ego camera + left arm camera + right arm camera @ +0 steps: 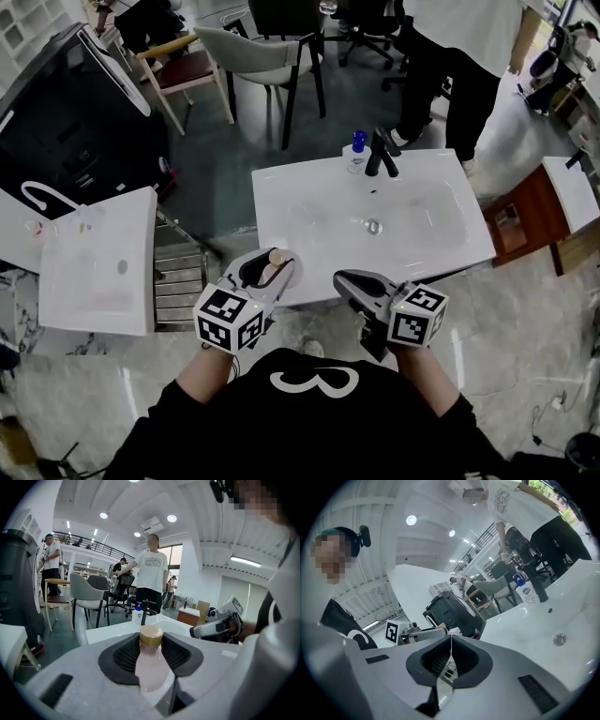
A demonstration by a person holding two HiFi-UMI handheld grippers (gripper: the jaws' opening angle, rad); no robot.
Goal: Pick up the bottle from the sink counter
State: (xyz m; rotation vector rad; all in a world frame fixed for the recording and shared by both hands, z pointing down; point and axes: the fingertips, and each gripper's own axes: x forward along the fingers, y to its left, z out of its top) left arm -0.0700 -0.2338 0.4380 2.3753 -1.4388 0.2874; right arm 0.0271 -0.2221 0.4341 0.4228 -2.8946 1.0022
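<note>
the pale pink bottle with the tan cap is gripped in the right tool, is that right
Not quite. The pale pink plastic bottle with the tan cap is gripped in the left tool, not the right. The left gripper view shows it between that tool's jaws; the right tool is shut with nothing in it.

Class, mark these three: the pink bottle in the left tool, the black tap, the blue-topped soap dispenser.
pink bottle (151, 663): left gripper view, on its body below the cap.
black tap (382, 155): head view, on its upright stem.
soap dispenser (354, 157): head view, on its white body.
</note>
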